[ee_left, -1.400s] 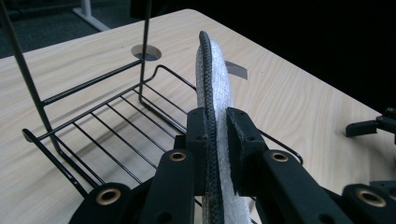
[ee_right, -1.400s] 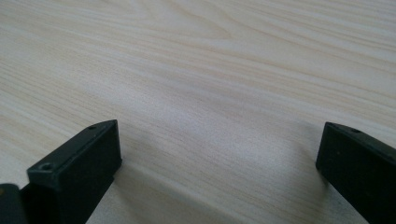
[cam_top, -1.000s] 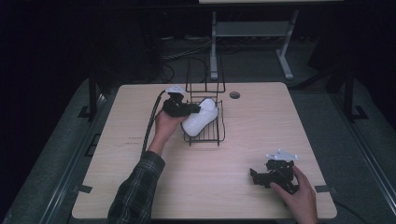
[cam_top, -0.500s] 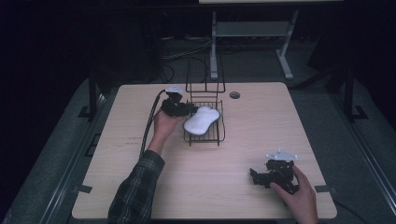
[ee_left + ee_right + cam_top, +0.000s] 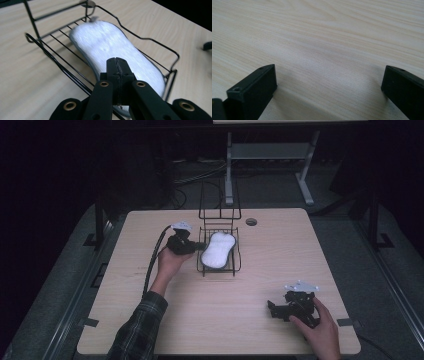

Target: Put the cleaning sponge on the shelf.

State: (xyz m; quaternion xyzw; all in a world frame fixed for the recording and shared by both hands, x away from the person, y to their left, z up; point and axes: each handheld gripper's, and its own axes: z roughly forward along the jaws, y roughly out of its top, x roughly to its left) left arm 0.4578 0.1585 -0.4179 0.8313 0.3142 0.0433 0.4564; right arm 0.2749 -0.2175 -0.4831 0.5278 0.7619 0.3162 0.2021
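Holding my left tongs [image 5: 196, 246] at the near-left edge of the black wire basket [image 5: 235, 265], I have their jaws pressed flat together with nothing between them; they have just been closing, and the seam between the two pads runs straight up the middle of my left gripper view [image 5: 117, 72]. Right in front of their tips lies the white slipper [image 5: 112, 52], a soft, elongated thing resting flat on the basket floor, sole side hidden, one end toward the basket's tall back frame and the other toward me. In the high view the slipper [image 5: 218, 250] sits lengthwise inside the basket, just beside my left tongs' tips; whether the tips touch it I cannot tell. The basket's rim wire [image 5: 150, 41] curves along the slipper's far side, and its thin floor rods run under it. The slipper looks blurred in my left gripper view.

My right tongs [image 5: 278, 309] rest low on the wooden table [image 5: 280, 250], well apart from the basket, down toward my side and to the right. Their jaws stand spread wide, and in my right gripper view bare wood grain [image 5: 329, 50] lies between the two black pads [image 5: 253, 87], with nothing gripped. My right hand [image 5: 320, 327] wraps the tongs' body from behind, and my left forearm in a plaid sleeve [image 5: 137, 330] reaches toward the basket.
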